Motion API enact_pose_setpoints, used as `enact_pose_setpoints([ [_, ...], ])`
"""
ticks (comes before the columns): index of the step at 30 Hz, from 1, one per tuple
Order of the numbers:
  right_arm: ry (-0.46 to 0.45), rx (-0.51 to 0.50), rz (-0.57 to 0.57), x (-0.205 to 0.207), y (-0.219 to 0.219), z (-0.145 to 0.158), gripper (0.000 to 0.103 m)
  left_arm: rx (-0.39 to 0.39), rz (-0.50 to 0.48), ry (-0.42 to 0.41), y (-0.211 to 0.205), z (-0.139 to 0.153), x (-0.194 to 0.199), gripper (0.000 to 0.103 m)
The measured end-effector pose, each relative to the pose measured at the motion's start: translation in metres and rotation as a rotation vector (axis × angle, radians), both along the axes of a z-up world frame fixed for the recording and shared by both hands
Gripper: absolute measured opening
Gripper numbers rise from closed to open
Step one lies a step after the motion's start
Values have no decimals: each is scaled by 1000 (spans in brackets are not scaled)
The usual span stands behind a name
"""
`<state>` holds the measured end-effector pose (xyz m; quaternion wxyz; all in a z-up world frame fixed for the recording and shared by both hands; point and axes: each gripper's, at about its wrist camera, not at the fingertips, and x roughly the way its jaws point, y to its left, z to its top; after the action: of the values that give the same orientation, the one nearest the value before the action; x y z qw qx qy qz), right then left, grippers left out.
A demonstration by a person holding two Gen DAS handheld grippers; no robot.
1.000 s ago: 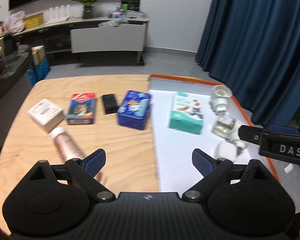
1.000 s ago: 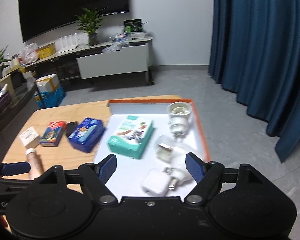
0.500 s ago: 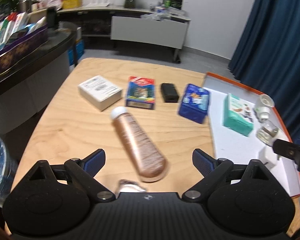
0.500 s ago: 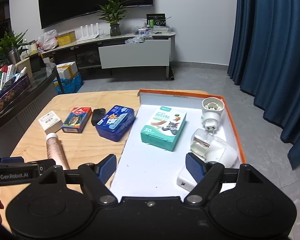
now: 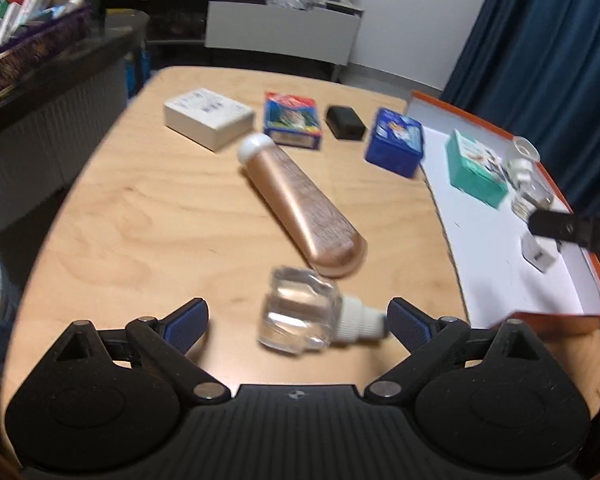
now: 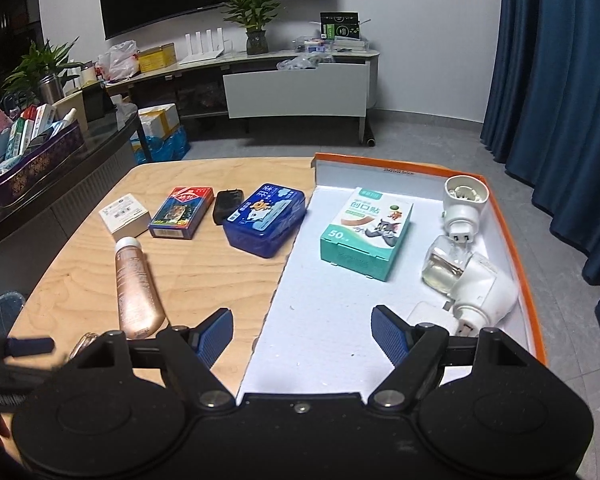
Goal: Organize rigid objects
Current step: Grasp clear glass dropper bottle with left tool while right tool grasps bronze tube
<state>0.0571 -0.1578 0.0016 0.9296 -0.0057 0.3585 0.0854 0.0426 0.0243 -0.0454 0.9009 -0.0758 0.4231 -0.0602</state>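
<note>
1. The left gripper (image 5: pixel 298 322) is matte black, with ribbed blue pads and silver pivot screws.
2. The right gripper (image 6: pixel 302 330) looks alike, its housing finely ribbed.
3. Any lettering is perhaps too blurred to read.

Table (image 5: pixel 148 216): pale wood, matt grain. Tube (image 5: pixel 300 204): glossy copper plastic. Bottle (image 5: pixel 300 316): clear glass/plastic, ribbed white neck. Tray (image 6: pixel 332 304): matt white w/ orange rim.

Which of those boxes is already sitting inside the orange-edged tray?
Only the teal plaster box, with cartoon animals on its lid. The blue tin, the red-and-blue card box and the white box all lie on the wooden table.
</note>
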Motion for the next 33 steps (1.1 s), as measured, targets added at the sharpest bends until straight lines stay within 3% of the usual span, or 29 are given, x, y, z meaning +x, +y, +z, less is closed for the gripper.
enact_pose_setpoints([
  [6, 0, -5, 3, 0, 2, 0, 90, 76, -61, -31, -19, -12, 2, 101],
  [8, 3, -4, 3, 0, 2, 0, 90, 89, -78, -42, -22, -16, 2, 98],
  [9, 3, -4, 5, 1, 3, 0, 90, 103, -90, -57, -23, -17, 0, 92],
  [10, 4, -5, 6, 1, 4, 0, 90, 120, -102, -73, -24, -16, -1, 79],
  [14, 6, -9, 20, 4, 10, 0, 90, 108, -108, -84, -18, -15, -1, 79],
  [23, 35, -25, 148, 21, 50, -4, 90, 105, 56, -130, 29, 8, 0, 79],
  [33, 91, -17, 333, 74, 142, -32, 90, 64, 209, -168, 74, 23, 5, 79],
])
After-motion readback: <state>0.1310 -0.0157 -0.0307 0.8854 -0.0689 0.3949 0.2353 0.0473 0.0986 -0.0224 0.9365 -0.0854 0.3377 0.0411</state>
